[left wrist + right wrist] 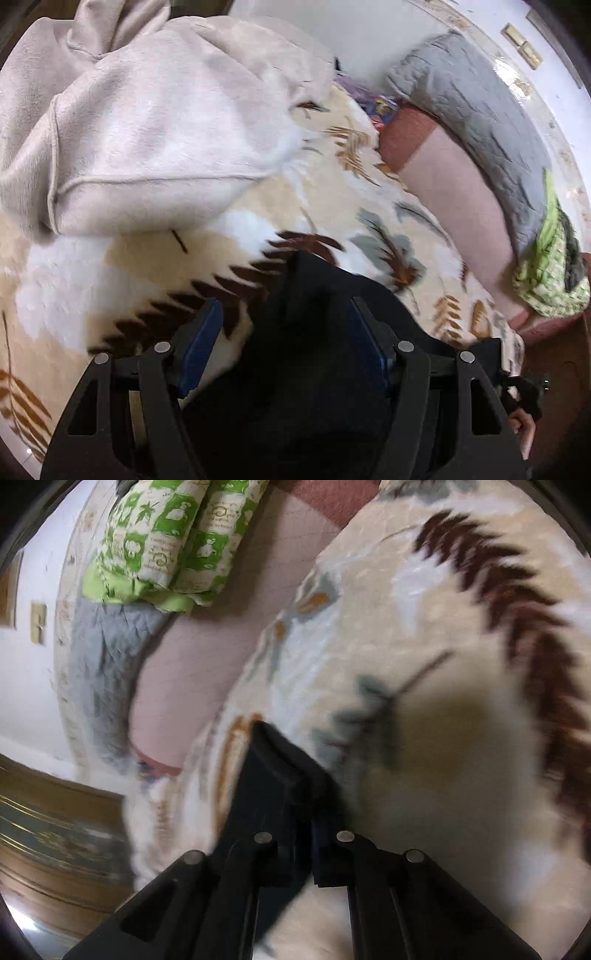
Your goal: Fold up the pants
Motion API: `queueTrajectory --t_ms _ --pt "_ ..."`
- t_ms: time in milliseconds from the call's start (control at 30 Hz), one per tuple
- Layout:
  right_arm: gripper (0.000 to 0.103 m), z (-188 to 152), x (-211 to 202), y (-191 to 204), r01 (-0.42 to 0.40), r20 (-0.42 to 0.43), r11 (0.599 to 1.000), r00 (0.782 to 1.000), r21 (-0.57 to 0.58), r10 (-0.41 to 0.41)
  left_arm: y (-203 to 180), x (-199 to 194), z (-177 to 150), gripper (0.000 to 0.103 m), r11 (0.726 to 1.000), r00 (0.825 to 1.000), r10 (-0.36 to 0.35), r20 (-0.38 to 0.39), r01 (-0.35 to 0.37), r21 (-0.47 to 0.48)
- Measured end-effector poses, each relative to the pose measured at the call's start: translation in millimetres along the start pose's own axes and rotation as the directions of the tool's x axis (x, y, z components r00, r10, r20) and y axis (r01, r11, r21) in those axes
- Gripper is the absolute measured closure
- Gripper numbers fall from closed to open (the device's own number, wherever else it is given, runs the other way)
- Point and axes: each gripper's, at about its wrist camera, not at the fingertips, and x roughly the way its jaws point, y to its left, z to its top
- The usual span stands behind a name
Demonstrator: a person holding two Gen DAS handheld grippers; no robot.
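Black pants (pixel 314 332) bunched between open left gripper (pixel 286 345), pinched in right gripper (pixel 306 849)

Black pants (pixel 314 332), bunched dark fabric lifted over the leaf-print blanket (pixel 129 277), edge (pixel 284 760) blurred

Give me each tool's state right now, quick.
Left tool: open, black fabric between its pads, not clamped.
Right tool: shut, nothing clearly held; view blurred.

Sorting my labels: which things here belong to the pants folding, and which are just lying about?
Job: black pants, left gripper, right gripper.
Lying about: beige garment, grey pillow, green cloth, leaf blanket.
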Motion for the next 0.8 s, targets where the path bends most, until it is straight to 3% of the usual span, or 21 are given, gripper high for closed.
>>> queueTrajectory --t_ms 167,333,500,667,800 --pt "0.099 -24 -62 -10 0.092 0.092 0.996 0.991 0.018 -0.094 -31 -32 -19 0.033 0.993 0.993 -0.119 0.019 0.12 -0.003" --pt "0.099 -72 -124 -28 0.154 0.115 0.987 0.981 0.048 -0.158 -47 -39 -66 0.031 0.972 0.965 -0.232 -0.118 0.234 -0.004" --pt "0.099 -112 -162 -46 0.196 0.12 0.977 0.971 0.085 -0.205 -70 -39 -85 0.031 0.958 0.953 -0.252 -0.168 0.271 0.099" --pt "0.099 -130 -173 -56 0.223 0.118 0.969 0.965 0.104 -0.234 -83 -52 -90 0.031 0.942 0.957 -0.26 -0.131 0.281 0.181" --pt "0.092 -132 -172 -73 0.266 0.117 0.955 0.952 0.13 -0.282 -85 -51 -84 0.031 0.941 0.961 -0.258 -0.103 0.274 0.2"
